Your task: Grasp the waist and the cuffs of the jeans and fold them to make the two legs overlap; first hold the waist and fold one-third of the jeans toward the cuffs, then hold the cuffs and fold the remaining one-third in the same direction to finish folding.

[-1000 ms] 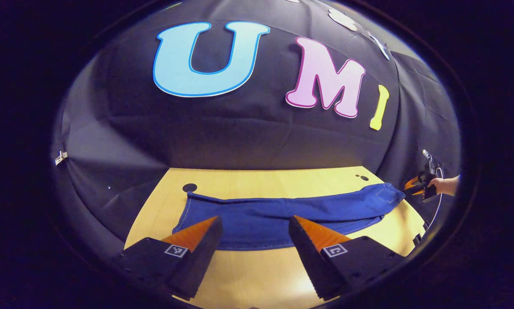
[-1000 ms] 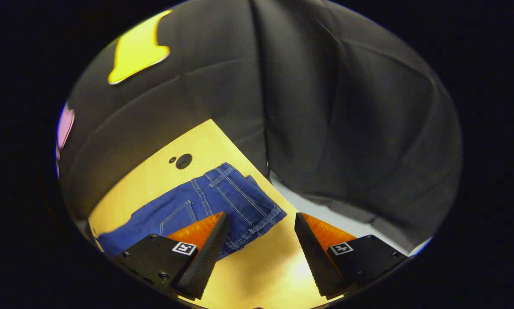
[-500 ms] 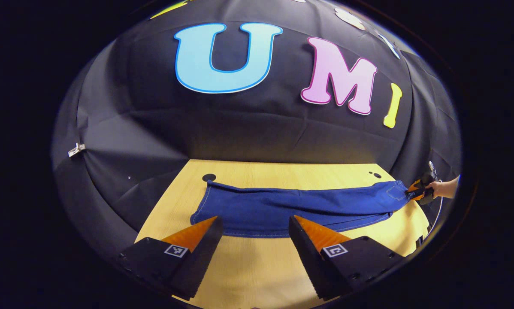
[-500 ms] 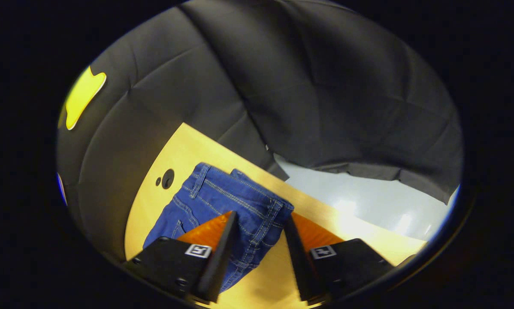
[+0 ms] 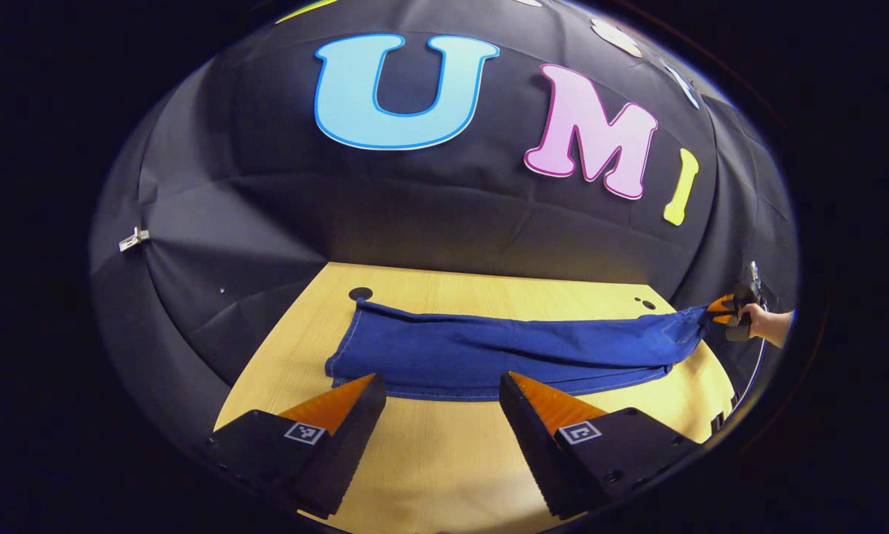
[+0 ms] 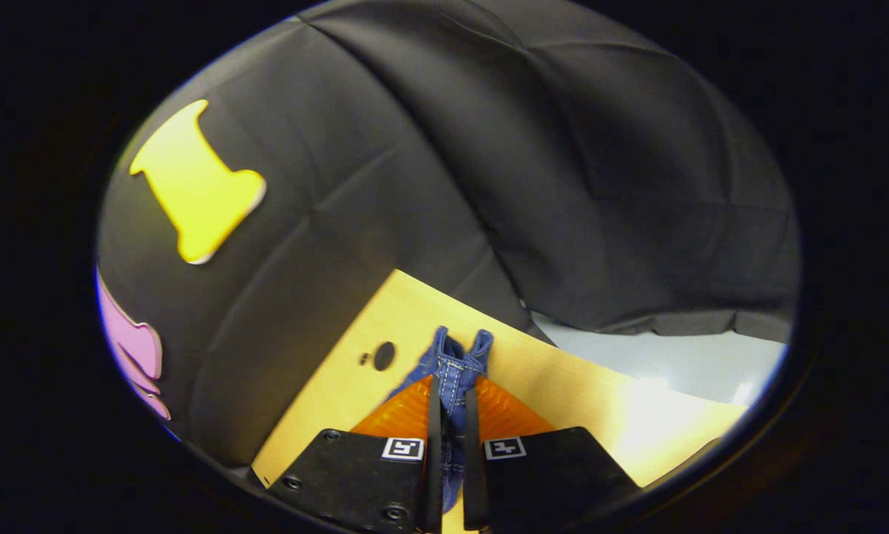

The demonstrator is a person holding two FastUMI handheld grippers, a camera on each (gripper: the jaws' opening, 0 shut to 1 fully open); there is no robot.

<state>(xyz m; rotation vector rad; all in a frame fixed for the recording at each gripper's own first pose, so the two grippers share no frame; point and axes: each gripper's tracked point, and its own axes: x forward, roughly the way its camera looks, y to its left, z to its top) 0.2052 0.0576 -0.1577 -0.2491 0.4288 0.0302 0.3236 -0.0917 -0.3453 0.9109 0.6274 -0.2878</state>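
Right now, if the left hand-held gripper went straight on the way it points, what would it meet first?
Probably the near edge of the jeans, lying just past the open left hand-held gripper on the wooden table; depth is uncertain.

Left gripper view: jeans [image 5: 511, 352] lie across mid-frame on table [image 5: 444, 460], cuffs at left, waist at far right edge (lifted slightly). Left gripper [image 5: 438, 389] sits bottom centre, in front of the jeans. Right gripper [image 5: 720, 310] at the waist.

Blue jeans [image 5: 504, 354] stretched lengthwise across table, waist lifted.
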